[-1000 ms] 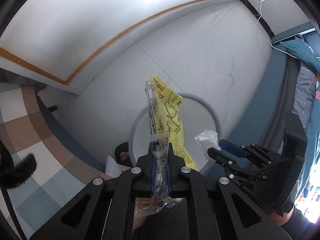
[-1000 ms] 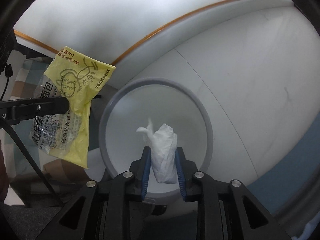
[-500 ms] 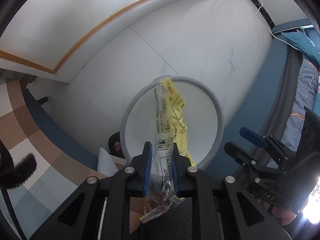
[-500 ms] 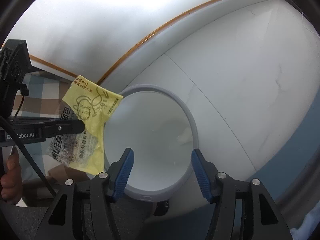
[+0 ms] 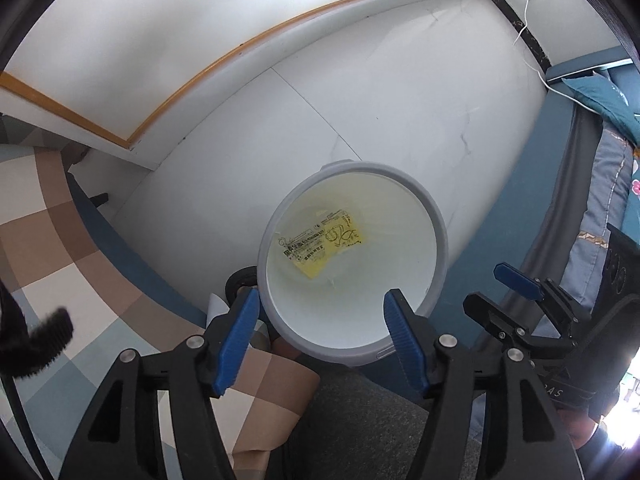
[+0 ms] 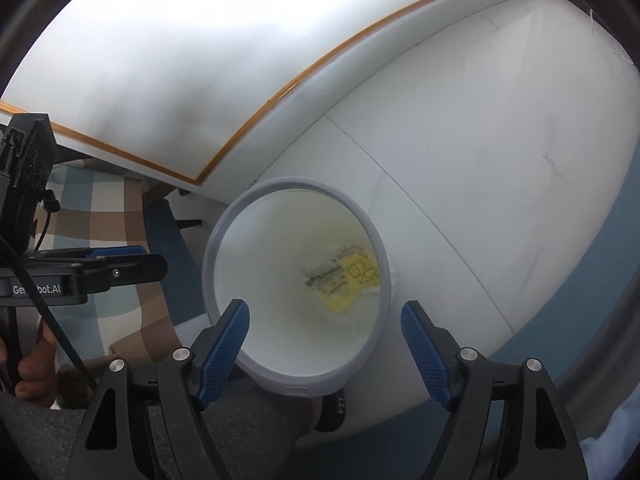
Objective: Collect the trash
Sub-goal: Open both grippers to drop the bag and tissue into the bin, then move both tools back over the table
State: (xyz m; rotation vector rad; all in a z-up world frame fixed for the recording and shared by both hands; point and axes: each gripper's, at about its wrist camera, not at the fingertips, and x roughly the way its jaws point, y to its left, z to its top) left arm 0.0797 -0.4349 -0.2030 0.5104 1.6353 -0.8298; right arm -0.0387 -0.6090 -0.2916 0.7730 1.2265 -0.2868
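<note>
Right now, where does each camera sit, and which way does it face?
Left wrist: sits on the left hand-held gripper, looks down into the bin; its open blue fingers and the right hand-held gripper show.
Right wrist: sits on the right hand-held gripper, looks down into the bin; the left hand-held gripper shows at left.
Shared: the bin and the yellow wrapper inside.

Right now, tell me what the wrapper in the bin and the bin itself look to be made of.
Wrapper: thin plastic film, probably; part clear, part printed yellow, lying crinkled.
Bin: moulded plastic, likely; smooth matte white wall under a rounded grey rim.
Finger pads: blue, finely textured, possibly rubber.
</note>
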